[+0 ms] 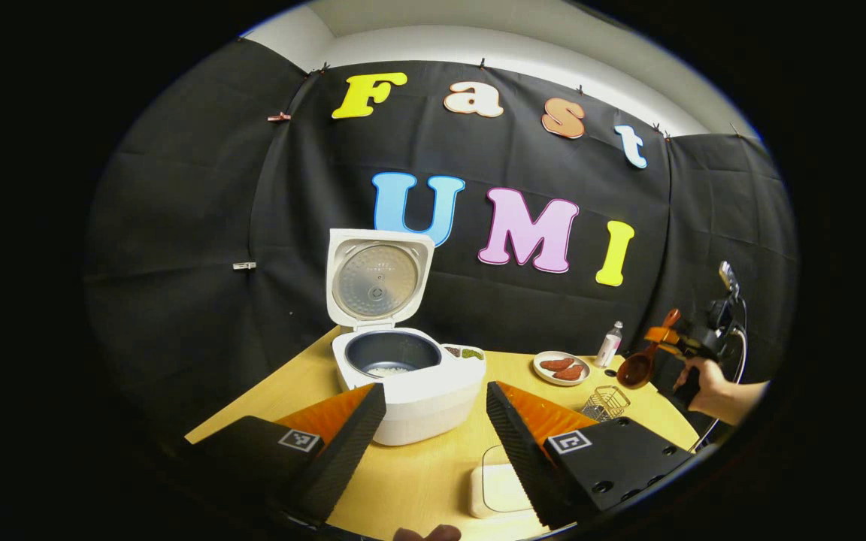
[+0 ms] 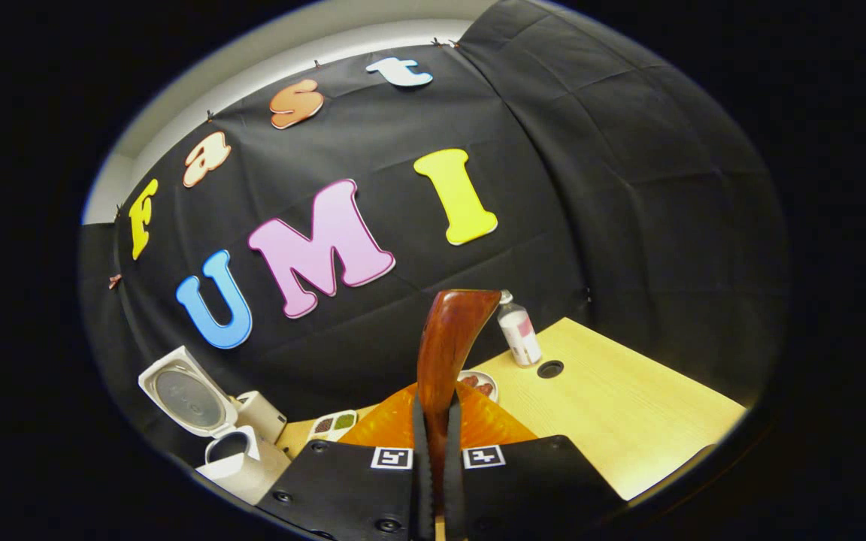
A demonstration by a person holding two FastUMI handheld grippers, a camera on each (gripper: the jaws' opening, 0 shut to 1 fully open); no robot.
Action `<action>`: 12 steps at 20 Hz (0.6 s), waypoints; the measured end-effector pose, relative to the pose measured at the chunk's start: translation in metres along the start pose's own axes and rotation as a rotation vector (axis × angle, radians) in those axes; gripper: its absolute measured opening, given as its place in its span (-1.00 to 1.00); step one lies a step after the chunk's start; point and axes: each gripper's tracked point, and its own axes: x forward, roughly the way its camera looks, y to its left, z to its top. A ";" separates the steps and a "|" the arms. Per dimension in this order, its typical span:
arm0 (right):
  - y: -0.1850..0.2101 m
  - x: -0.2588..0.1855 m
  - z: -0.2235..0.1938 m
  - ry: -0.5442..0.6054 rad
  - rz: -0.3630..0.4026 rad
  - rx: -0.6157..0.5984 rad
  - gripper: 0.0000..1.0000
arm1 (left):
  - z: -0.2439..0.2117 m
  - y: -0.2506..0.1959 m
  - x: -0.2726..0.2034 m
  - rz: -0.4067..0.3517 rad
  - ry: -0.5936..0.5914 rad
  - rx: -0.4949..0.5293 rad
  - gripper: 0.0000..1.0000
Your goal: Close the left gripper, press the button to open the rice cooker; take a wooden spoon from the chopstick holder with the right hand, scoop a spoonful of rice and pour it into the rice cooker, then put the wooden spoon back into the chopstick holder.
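Note:
The white rice cooker (image 1: 422,402) stands open on the wooden table, its lid (image 1: 379,278) upright and a little rice in the dark pot (image 1: 392,353). My left gripper (image 1: 435,402) is open just in front of the cooker, holding nothing. At the far right, my right gripper (image 1: 672,340) is shut on the wooden spoon (image 1: 637,368), which hangs bowl-down above the wire chopstick holder (image 1: 606,402). In the right gripper view, the right gripper (image 2: 437,413) clamps the spoon's handle (image 2: 448,338), and the open cooker (image 2: 241,458) sits at the lower left.
A plate of red food (image 1: 561,368), a small bottle (image 1: 610,344) and a little compartment dish (image 1: 464,352) stand behind the cooker and holder. A white container (image 1: 495,488) lies near the table's front edge. A hand (image 1: 711,387) holds the right gripper. A cable hole (image 2: 550,368) is beside the bottle (image 2: 519,330).

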 end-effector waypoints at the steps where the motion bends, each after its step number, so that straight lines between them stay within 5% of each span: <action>1: -0.009 0.008 -0.011 0.013 -0.010 -0.003 -0.80 | 0.000 -0.005 0.000 -0.001 0.002 0.013 0.88; 5: -0.040 0.035 -0.047 0.038 -0.064 -0.026 -0.80 | -0.004 -0.020 0.004 -0.008 0.019 0.044 0.87; 12: -0.040 0.051 -0.096 0.164 -0.031 0.012 -0.72 | -0.006 -0.036 0.008 -0.022 0.043 0.048 0.88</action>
